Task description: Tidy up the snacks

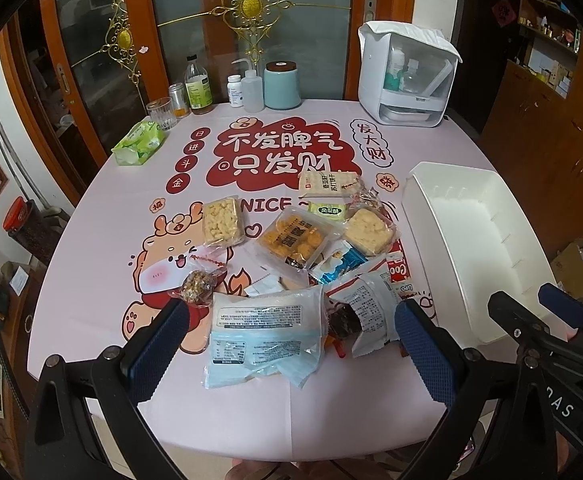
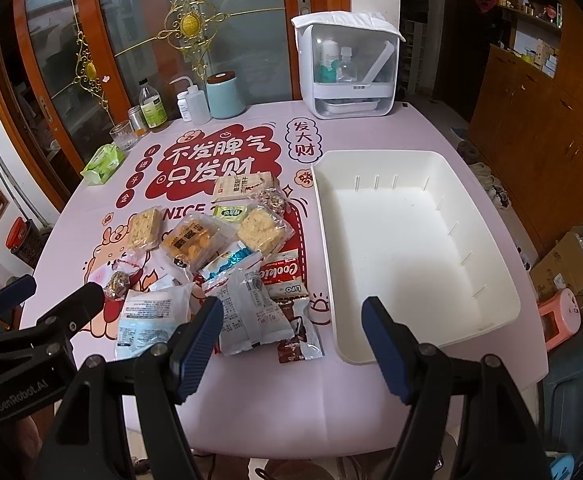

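Several wrapped snacks lie in a heap on the pink printed tablecloth [image 1: 91,320]: a pale blue packet [image 1: 265,334], a tray of orange biscuits [image 1: 295,242], a puffed rice bar [image 1: 221,226], a Cookies pack [image 2: 287,276]. An empty white bin [image 2: 411,256] stands right of the heap and also shows in the left wrist view [image 1: 479,248]. My left gripper [image 1: 291,332] is open and empty above the blue packet. My right gripper [image 2: 291,320] is open and empty, near the heap's front right and the bin's near corner.
At the table's back stand a glass [image 1: 159,112], bottles [image 1: 197,88], a teal canister [image 1: 281,84] and a white dispenser box [image 1: 407,76]. A green tissue pack [image 1: 139,142] lies at the left. Glass doors stand behind; wooden cabinets [image 2: 539,120] at the right.
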Demonstrator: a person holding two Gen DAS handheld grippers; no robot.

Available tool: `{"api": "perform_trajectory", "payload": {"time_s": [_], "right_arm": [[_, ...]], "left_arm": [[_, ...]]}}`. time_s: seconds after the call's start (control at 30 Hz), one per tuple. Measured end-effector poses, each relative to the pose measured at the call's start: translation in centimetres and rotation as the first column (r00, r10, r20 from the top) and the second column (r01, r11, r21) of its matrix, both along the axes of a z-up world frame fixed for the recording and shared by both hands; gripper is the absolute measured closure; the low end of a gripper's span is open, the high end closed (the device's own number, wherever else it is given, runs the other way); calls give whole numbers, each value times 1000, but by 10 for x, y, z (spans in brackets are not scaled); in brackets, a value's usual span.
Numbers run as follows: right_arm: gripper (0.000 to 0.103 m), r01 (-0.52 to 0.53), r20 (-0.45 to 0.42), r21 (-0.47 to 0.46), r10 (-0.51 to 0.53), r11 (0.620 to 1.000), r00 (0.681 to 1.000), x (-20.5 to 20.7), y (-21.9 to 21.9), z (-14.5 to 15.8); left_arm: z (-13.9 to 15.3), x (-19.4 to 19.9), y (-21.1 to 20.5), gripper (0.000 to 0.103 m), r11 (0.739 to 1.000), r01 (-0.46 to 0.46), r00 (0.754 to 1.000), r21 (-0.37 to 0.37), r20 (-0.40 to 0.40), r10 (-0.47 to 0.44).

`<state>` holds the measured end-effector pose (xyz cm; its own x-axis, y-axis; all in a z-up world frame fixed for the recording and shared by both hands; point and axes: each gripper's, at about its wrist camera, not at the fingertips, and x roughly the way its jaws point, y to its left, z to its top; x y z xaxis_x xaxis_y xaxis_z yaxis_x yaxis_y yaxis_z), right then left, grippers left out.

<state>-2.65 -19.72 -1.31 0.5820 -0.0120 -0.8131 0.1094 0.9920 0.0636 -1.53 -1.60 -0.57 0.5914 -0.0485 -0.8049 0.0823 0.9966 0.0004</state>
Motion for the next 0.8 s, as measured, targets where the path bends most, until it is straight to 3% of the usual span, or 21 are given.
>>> {"api": "perform_trajectory", "payload": {"time_s": [0.8], "right_arm": [[31,1,0,5,-1,1000,1000,1,0,-1]], "left_arm": [[-6,-1,-1,1,1000,-3,1000,-10,-12,3]]}}
